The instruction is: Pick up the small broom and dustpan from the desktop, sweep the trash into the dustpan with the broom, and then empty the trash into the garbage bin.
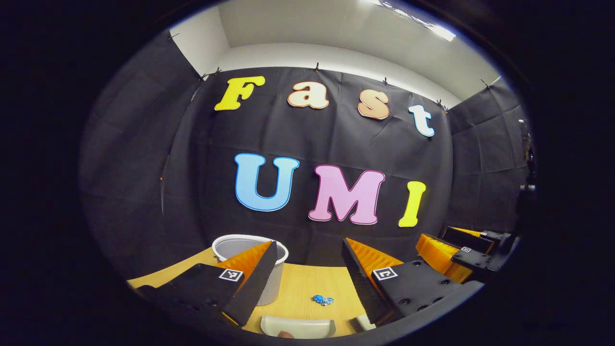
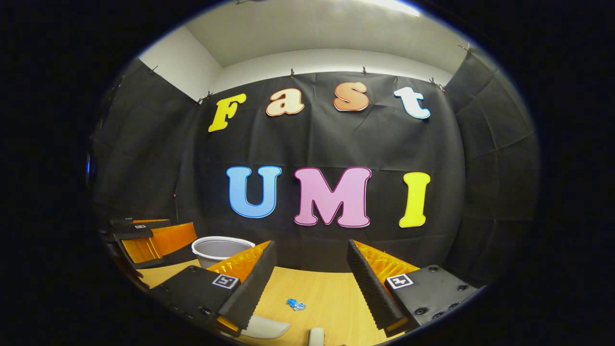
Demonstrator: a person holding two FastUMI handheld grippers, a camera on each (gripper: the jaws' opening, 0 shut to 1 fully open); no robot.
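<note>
The dustpan point(image 1: 298, 327) sits pale at the very bottom edge of the left gripper view, flat on the wooden counter point(image 1: 307, 288), just below the gap between the left tongs point(image 1: 307, 262). In the right gripper view the same dustpan point(image 2: 264, 327) peeks out low down, partly tucked under one finger of the right tongs point(image 2: 311, 262). Beside it there, a small whitish end of something point(image 2: 316, 336) pokes in at the bottom edge; possibly the broom, but too little shows to tell.

Just beyond the dustpan lies the trash point(image 1: 323, 300), a small crumpled blue scrap on the bare counter, apart from everything; in the right gripper view the scrap point(image 2: 296, 304) lies between the fingers' lines, near the dustpan.

Farther back on the left stands the garbage bin point(image 1: 250, 247), a pale round bucket, upright, its rim partly hidden by a finger of the left tongs. The right gripper view has the bin point(image 2: 222, 249) back-left against the black cloth wall.

Both tongs are spread wide, holding nothing, up above the counter. The right tongs point(image 1: 461, 254) show off to the side in the left gripper view, and the left tongs point(image 2: 149, 240) at the left edge of the right gripper view.
</note>
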